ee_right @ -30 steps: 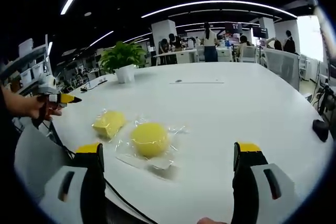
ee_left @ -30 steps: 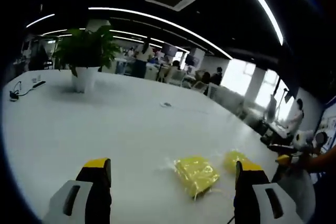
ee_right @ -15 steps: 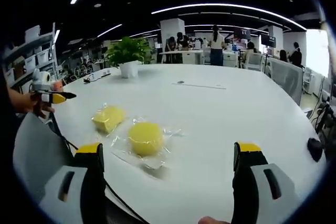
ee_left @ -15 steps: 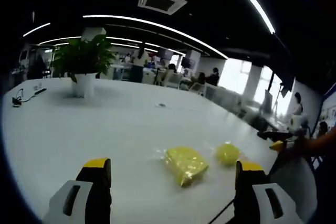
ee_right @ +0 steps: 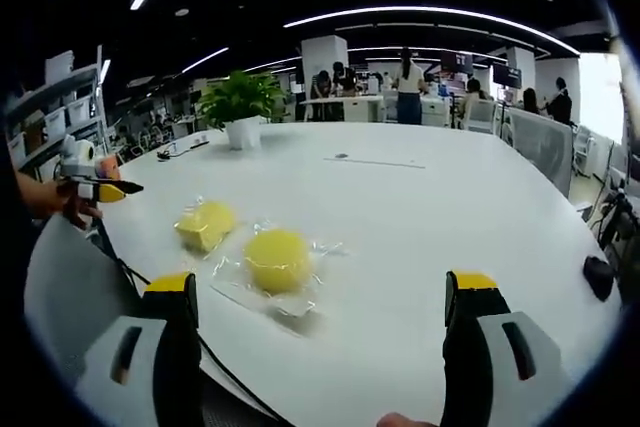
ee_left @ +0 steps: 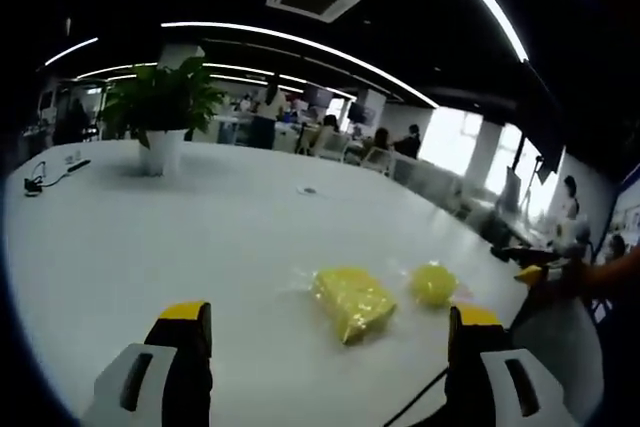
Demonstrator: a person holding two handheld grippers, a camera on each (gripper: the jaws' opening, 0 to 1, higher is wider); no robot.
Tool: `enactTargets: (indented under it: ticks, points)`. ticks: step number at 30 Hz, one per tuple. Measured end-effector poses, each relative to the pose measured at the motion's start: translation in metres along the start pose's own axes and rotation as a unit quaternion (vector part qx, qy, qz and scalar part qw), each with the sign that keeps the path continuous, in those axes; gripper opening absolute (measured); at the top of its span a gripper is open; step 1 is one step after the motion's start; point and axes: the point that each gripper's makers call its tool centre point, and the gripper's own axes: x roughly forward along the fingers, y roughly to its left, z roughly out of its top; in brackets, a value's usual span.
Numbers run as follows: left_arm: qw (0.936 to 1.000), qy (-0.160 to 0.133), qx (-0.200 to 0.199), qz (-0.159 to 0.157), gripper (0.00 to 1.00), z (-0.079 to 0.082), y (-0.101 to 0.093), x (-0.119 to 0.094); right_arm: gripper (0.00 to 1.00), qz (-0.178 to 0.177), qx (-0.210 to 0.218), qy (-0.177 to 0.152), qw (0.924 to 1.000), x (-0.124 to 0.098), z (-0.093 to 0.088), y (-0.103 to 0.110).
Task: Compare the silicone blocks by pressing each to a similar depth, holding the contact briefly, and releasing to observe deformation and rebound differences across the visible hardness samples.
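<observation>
Two yellow silicone samples lie in clear plastic wrap on a large white table (ee_left: pixel 150 237). The square block (ee_left: pixel 352 299) (ee_right: pixel 205 224) sits beside the round block (ee_left: pixel 432 283) (ee_right: pixel 277 259). My left gripper (ee_left: pixel 330 342) hovers open above the table, short of the square block, nothing between its jaws. My right gripper (ee_right: pixel 320 332) is open too, held above the table edge with the round block just ahead and left of centre. In the right gripper view, the left gripper (ee_right: pixel 100 187) shows at the far left in a hand. In the left gripper view, the right gripper (ee_left: pixel 535 274) shows at the far right.
A potted green plant (ee_left: pixel 160 107) (ee_right: pixel 237 107) stands at the table's far side. A black cable (ee_right: pixel 230 372) runs along the near edge below the blocks. A dark mouse-like object (ee_right: pixel 598 277) lies at the right. People and desks fill the office behind.
Both views shifted slightly with my hands. The blocks stay where they were on the table, and both grippers remain open.
</observation>
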Motion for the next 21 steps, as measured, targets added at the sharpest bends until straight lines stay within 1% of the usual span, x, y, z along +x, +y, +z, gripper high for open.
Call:
enactTargets:
  ticks: [1,3,6,8,10,12,13,14,17,19,20,21]
  points:
    - [1.0000,-0.001,-0.002,0.003,1.00,0.000,0.000,0.000,0.96,0.002,0.001,0.001,1.0000,0.001,-0.001,0.002]
    - [1.0000,0.005,0.001,-0.003,1.00,-0.005,-0.003,0.000,0.96,0.012,0.017,0.003,0.9998,0.004,-0.004,0.004]
    - [1.0000,0.003,0.004,-0.003,1.00,-0.003,-0.004,-0.001,0.96,0.011,0.008,0.005,0.9999,0.005,-0.004,0.004]
    - [0.9999,0.007,0.010,-0.005,1.00,0.000,-0.004,-0.001,0.96,0.013,0.009,0.006,0.9999,0.006,-0.003,0.003]
    - [0.9997,0.007,0.022,-0.006,1.00,0.007,-0.006,-0.002,0.96,0.012,0.009,0.005,0.9999,0.007,-0.001,0.002]
    - [0.9995,0.016,0.025,-0.006,1.00,0.010,-0.005,-0.002,0.96,0.011,0.010,0.004,0.9999,0.008,-0.001,0.000]
    - [0.9997,0.019,0.018,-0.005,1.00,0.013,-0.004,-0.001,0.96,0.010,0.013,0.000,0.9999,0.009,0.001,0.001]
    - [0.9998,0.015,0.006,-0.008,1.00,0.017,-0.005,0.000,0.96,0.010,0.015,0.000,0.9998,0.010,0.001,0.001]
    - [0.9999,0.014,0.003,-0.009,1.00,0.025,-0.006,0.001,0.96,0.018,0.015,-0.007,0.9997,0.010,0.004,0.006]
    - [0.9998,0.012,0.004,-0.017,1.00,0.030,-0.009,0.003,0.96,0.018,0.006,-0.003,0.9998,0.010,0.003,0.006]
    - [0.9995,0.009,-0.005,-0.031,1.00,0.035,-0.015,0.005,0.96,0.018,0.006,-0.003,0.9998,0.010,0.002,0.006]
    - [0.9994,0.007,-0.004,-0.033,1.00,0.037,-0.016,0.005,0.96,0.018,0.008,-0.004,0.9998,0.010,0.002,0.005]
